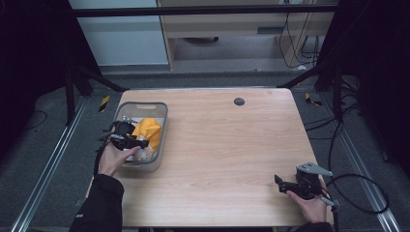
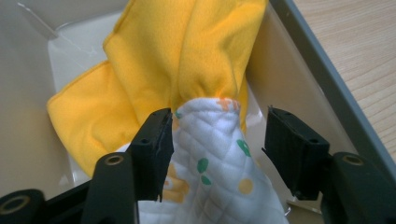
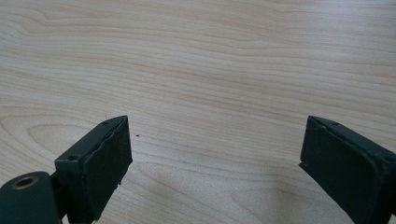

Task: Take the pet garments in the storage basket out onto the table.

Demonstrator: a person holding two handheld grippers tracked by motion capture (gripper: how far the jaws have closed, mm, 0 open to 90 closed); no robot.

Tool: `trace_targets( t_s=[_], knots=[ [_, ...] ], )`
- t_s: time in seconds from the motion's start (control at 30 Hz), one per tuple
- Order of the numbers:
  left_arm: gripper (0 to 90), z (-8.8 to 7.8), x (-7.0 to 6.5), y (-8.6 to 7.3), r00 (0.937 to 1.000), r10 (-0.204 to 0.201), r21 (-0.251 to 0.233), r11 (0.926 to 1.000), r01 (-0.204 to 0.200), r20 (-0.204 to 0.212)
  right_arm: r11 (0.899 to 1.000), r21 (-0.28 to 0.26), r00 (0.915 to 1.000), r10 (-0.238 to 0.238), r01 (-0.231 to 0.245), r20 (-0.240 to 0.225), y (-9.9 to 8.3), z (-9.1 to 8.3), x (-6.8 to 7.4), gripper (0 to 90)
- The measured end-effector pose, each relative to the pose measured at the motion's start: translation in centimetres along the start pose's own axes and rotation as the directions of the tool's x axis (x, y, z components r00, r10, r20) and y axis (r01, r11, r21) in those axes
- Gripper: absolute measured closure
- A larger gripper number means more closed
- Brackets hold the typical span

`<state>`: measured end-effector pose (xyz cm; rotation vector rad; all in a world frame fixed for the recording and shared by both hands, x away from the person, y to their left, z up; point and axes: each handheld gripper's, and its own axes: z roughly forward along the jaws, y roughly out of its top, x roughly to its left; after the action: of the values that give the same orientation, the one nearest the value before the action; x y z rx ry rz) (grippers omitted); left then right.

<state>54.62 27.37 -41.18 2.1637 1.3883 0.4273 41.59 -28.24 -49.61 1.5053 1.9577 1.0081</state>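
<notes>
- Yellow cloth (image 2: 154, 60): bunched in the grey bin (image 1: 159, 112) at 9 o'clock on the surface; a white quilted cloth (image 2: 215, 172) with green and yellow dots lies under it, touching it.
- Left tool (image 2: 217, 144): inside the bin, jaws apart around the quilted cloth; one pad touches the fabric, the other stands clear, so no clamp.
- Right tool (image 1: 283, 183): at 4 o'clock, jaws wide apart over bare wood, nothing between them.
- Surface (image 1: 222, 145): pale wood grain, with a dark round cap (image 1: 239, 101) at 12 o'clock.
- Room: grey carpet, metal floor rails, black frame posts, cables at 3 o'clock, pale cabinet beyond 12 o'clock.
- Hidden or unclear: bin floor mostly covered by cloth; lower edge of the quilted cloth cut off in the left gripper view; the left tool's tips blurred and dark in the high view.
</notes>
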Motion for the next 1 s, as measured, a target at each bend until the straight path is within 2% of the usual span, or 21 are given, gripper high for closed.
trace_targets(
  t_s=[0.03, 0.23, 0.37, 0.43, 0.5, 0.67, 1.0],
  knots=[
    [44.0, 0.2, 0.1, -0.1, 1.0000, 0.001, 0.020, 0.9998, -0.001, -0.005, 1.000, 0.002, 1.0000, 0.002, -0.002, -0.001, 0.0, 0.0, 0.0, 8.9],
    [48.8, 0.8, 0.1, -0.3, 1.0000, -0.003, 0.052, 0.9986, 0.003, 0.002, 1.000, 0.007, 1.0000, -0.003, 0.003, -0.003, 0.0, 0.1, 0.1, 8.8],
    [58.2, 1.0, 0.2, -0.4, 0.9999, -0.012, 0.069, 0.9976, 0.011, 0.006, 1.000, 0.013, 1.0000, -0.006, 0.006, -0.005, 0.0, 0.1, 0.1, 8.8],
    [60.0, 1.0, 0.2, -0.5, 0.9999, -0.015, 0.072, 0.9973, 0.014, 0.008, 1.000, 0.013, 1.0000, -0.007, 0.007, -0.005, 0.0, 0.1, 0.1, 8.8],
    [66.8, 0.9, 0.3, -0.5, 0.9998, -0.017, 0.077, 0.9969, 0.016, 0.014, 1.000, 0.019, 1.0000, -0.006, 0.006, -0.007, 0.0, 0.1, 0.1, 8.8],
    [76.3, 0.8, 0.3, -0.6, 0.9998, -0.020, 0.070, 0.9973, 0.020, 0.004, 1.000, 0.021, 0.9999, -0.003, 0.003, -0.012, 0.0, 0.1, 0.2, 8.8],
    [80.1, -0.1, 0.5, -0.5, 0.9998, -0.021, 0.056, 0.9982, 0.021, -0.006, 1.000, 0.025, 0.9999, -0.006, 0.007, -0.011, 0.0, 0.1, 0.2, 8.8]
  ],
)
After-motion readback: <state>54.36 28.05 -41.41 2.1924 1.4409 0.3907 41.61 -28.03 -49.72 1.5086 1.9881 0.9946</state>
